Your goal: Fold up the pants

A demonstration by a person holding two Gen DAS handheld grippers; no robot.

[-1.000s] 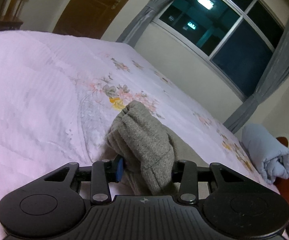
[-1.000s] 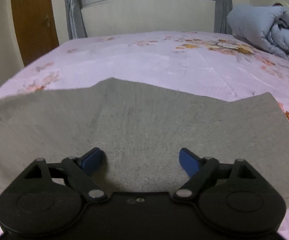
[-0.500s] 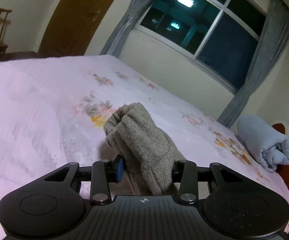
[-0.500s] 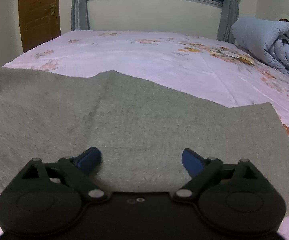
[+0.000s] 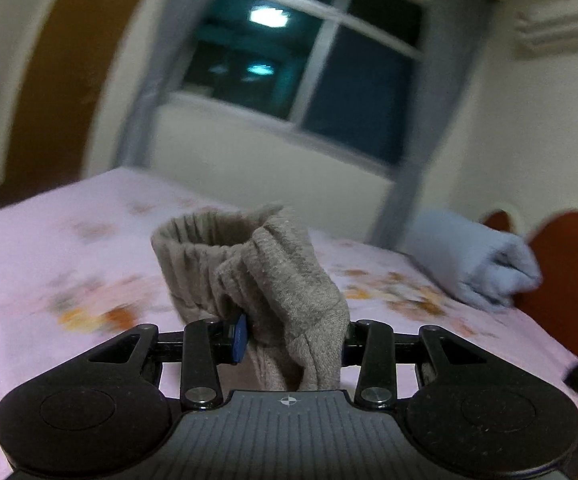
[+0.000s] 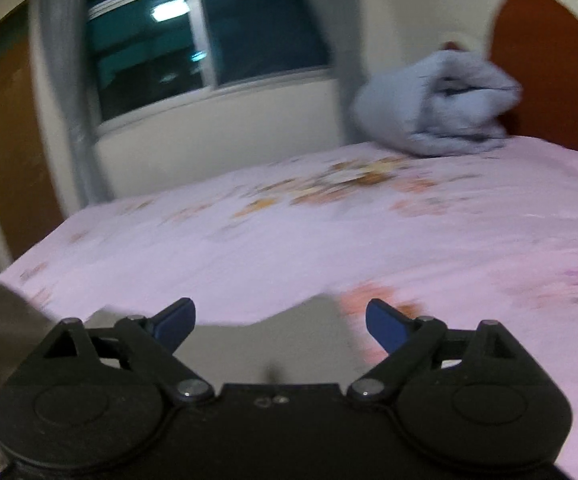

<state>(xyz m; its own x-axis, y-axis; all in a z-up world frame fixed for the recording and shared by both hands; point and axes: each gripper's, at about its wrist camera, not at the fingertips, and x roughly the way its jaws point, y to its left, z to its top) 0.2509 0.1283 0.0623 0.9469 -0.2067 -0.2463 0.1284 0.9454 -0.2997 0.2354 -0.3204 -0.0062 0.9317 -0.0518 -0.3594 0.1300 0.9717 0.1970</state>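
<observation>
The grey knit pants (image 5: pixel 273 276) are bunched up between the fingers of my left gripper (image 5: pixel 289 336), which is shut on them and holds the ribbed cuff end above the pink bed. In the right wrist view a grey part of the pants (image 6: pixel 249 344) lies under my right gripper (image 6: pixel 281 320), and another grey part shows at the left edge. The right gripper is open, with its blue pads wide apart and nothing between them. Both views are blurred by motion.
A pink floral bedspread (image 6: pixel 329 232) covers the bed. A rolled light-blue quilt (image 6: pixel 437 108) lies by the red-brown headboard (image 6: pixel 549 68); it also shows in the left wrist view (image 5: pixel 469 264). A window with grey curtains (image 5: pixel 309 64) and a brown door (image 5: pixel 49 72) stand behind the bed.
Both grippers have risen and tilted upward. The left one has lifted the bunched pants higher. In the right view the pants now fill much less of the frame.
</observation>
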